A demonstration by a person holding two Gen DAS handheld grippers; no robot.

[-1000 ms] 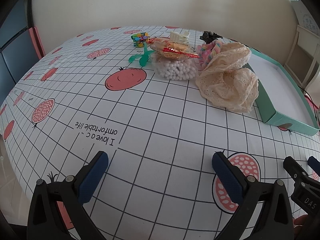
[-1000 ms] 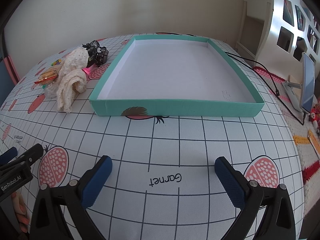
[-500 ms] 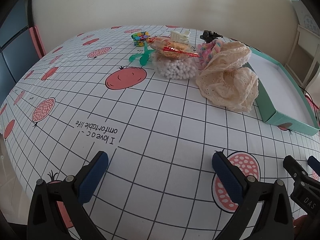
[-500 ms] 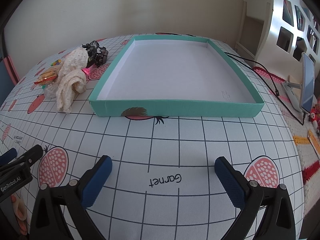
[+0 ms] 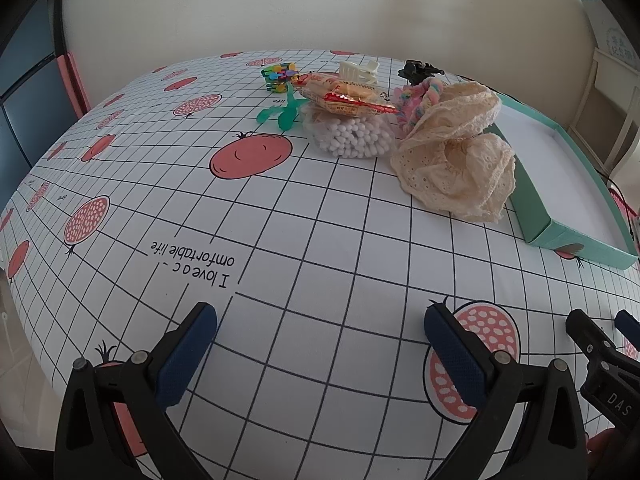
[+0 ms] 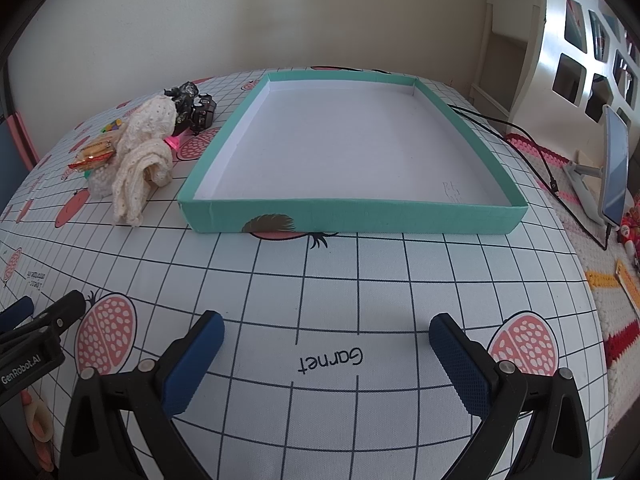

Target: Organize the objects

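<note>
A shallow teal tray (image 6: 352, 210) with a bare white floor sits squarely ahead of the right gripper (image 6: 326, 344), filling the centre and upper middle of that view, its long axis running away from the jaws toward the far wall. To its left, in the upper left of the same frame, the clutter waiting to be sorted lies in a loose heap: a cream lace cloth (image 5: 456, 160) almost against the tray's left wall, a bag of white beads (image 5: 352, 136) just beside it, a red-and-orange snack packet (image 5: 344, 98) resting on top of the beads, a pastel scrunchie (image 5: 420, 98), green plastic pieces (image 5: 280, 114), a multicoloured clip cluster (image 5: 280, 74), a cream hair claw (image 5: 358, 70) and small black items (image 5: 420, 70) farthest back. Seen from the left gripper (image 5: 320, 340), the heap occupies the upper centre to upper right, well apart from the fingers and slightly right of their line (so the left hand appears the nearer one to it, with the cloth the closest piece). Both grippers hover low over the pomegranate-print tablecloth (image 5: 240, 240) with jaws spread wide and nothing between the blue pads. The tray holds nothing, so the sorting looks not yet begun. A phone on a stand (image 6: 614, 176) is at the right edge.
</note>
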